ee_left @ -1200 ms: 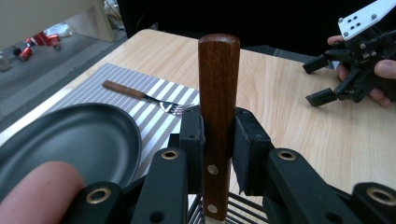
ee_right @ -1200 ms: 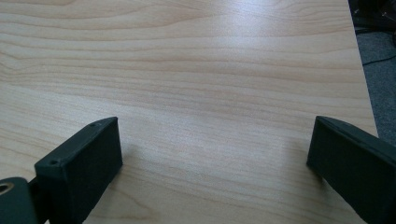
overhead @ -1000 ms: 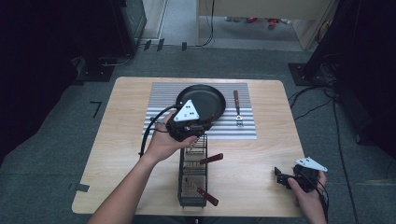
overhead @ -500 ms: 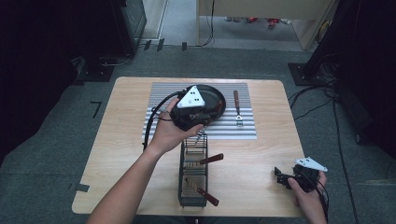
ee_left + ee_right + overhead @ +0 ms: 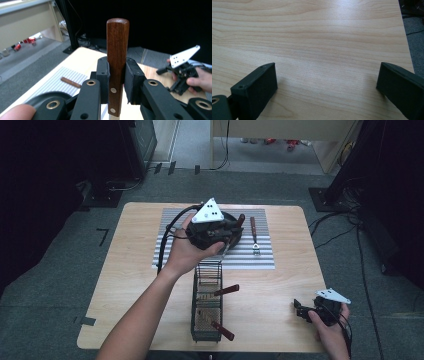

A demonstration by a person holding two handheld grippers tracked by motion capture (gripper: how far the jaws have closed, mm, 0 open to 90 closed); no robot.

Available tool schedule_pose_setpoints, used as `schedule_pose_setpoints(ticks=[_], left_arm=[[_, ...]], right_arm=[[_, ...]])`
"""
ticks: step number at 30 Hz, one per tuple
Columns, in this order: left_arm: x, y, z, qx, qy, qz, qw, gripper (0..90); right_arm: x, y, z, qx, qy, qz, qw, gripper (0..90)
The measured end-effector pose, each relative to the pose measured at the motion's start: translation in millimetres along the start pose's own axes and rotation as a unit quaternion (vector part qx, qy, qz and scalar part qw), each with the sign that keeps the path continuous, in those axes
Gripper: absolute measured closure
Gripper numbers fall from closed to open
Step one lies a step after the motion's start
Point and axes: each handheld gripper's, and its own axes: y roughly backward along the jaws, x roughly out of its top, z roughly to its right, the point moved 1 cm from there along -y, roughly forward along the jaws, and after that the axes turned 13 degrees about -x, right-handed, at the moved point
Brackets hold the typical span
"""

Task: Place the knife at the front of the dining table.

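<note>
High view: wooden table (image 5: 280, 285) on grey floor (image 5: 50, 295) — left gripper (image 5: 220, 232) pinching a wooden-handled utensil (image 5: 117, 60), right gripper (image 5: 306, 311) spread.

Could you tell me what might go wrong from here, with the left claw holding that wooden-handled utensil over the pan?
1. The left claw grips the wooden handle low, leaving most of it above the pads; it could pivot or slip.
2. It is held above the black pan, so a drop might strike the pan or the wire rack.
3. The left claw's cable trails across the striped mat and could snag.
</note>
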Motion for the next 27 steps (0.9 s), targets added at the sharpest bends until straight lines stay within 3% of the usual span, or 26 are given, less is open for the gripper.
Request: schedule_pose_setpoints(ticks=[8,13,18,21,25,26,27], left_arm=[[6.5,24.3,-7.3,0.026,0.005,0.023,0.9994,76.8],[7.9,45.6,-14.4,0.057,0.008,0.029,0.9979,76.8],[0.0,71.2,-28.1,0.089,0.031,0.046,0.9945,76.8],[-8.8,78.9,-34.6,0.111,0.042,0.046,0.9919,76.8],[-20.2,84.3,-41.4,0.124,0.057,0.045,0.9897,76.8],[-29.4,85.7,-44.9,0.138,0.065,0.042,0.9875,76.8],[-34.5,86.4,-46.8,0.14,0.071,0.041,0.9868,76.8]], right_arm=[[0.0,-0.1,0.0,0.0,0.001,0.001,1.0,2.6],[0.0,0.0,-0.2,-0.001,0.001,0.0,1.0,2.6],[0.0,0.0,-0.4,-0.001,0.0,-0.001,1.0,2.5],[0.0,0.0,-0.4,-0.001,0.0,-0.001,1.0,2.5],[0.0,0.1,-0.4,-0.001,0.001,-0.001,1.0,2.5],[0.0,0.1,-0.3,-0.001,0.001,-0.001,1.0,2.5],[0.0,0.1,-0.4,-0.001,0.001,-0.001,1.0,2.5]])
